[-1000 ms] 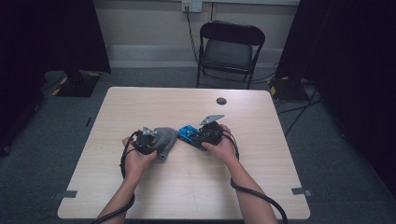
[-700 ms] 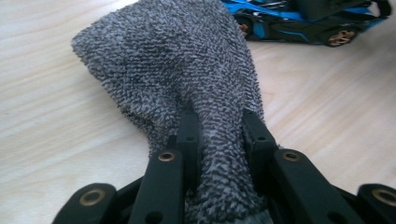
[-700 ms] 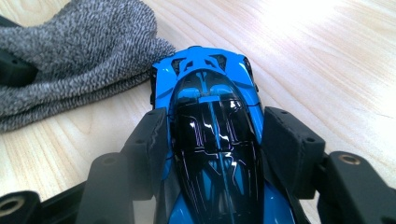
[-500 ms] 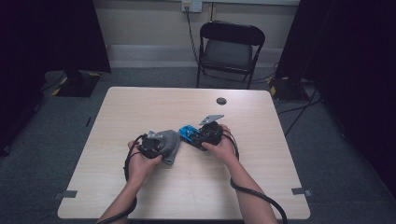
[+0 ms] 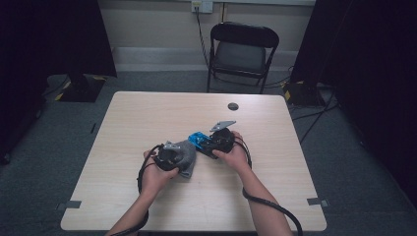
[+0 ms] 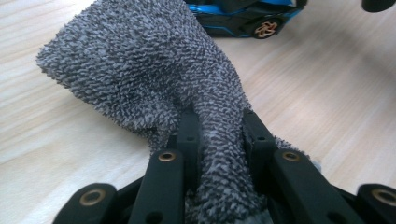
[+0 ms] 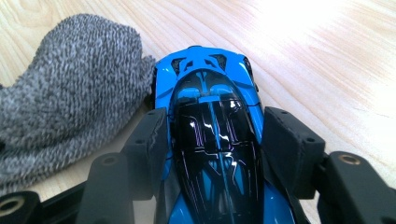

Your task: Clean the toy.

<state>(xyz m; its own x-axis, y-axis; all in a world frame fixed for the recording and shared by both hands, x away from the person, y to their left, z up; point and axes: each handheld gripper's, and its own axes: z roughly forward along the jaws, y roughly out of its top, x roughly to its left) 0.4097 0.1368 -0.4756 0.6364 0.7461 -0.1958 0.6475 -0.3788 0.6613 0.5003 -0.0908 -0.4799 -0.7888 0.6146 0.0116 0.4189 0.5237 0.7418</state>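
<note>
We find the left gripper [image 5: 178, 158] clenched on a grey cloth [image 5: 186, 153]. In the left gripper view both jaws pinch a bunched fold of the cloth [image 6: 154, 70], and the free part fans out ahead of them above the tabletop [image 6: 327, 93]. In the high view the cloth lies near the middle of the tabletop [image 5: 147, 118], under and just ahead of the left hand [image 5: 156, 174].

The right gripper [image 5: 206, 143] is grasping a blue toy car [image 5: 198, 139]. In the right gripper view the jaws press on both sides of the car [image 7: 210, 116] at its dark cabin, with one blue end pointing away from the camera. The car sits low over the tabletop; we cannot tell whether its wheels touch it. The right hand [image 5: 235, 153] holds that gripper just right of centre.

Cloth [image 7: 60, 112] and car are just beside each other; the cloth's edge touches, or all but touches, the car's blue end. In the left gripper view the car [image 6: 243, 18] lies past the cloth.

A small dark disc [image 5: 233, 106] lies near the far edge, well apart. A folding chair [image 5: 243, 54] stands behind the tabletop.
</note>
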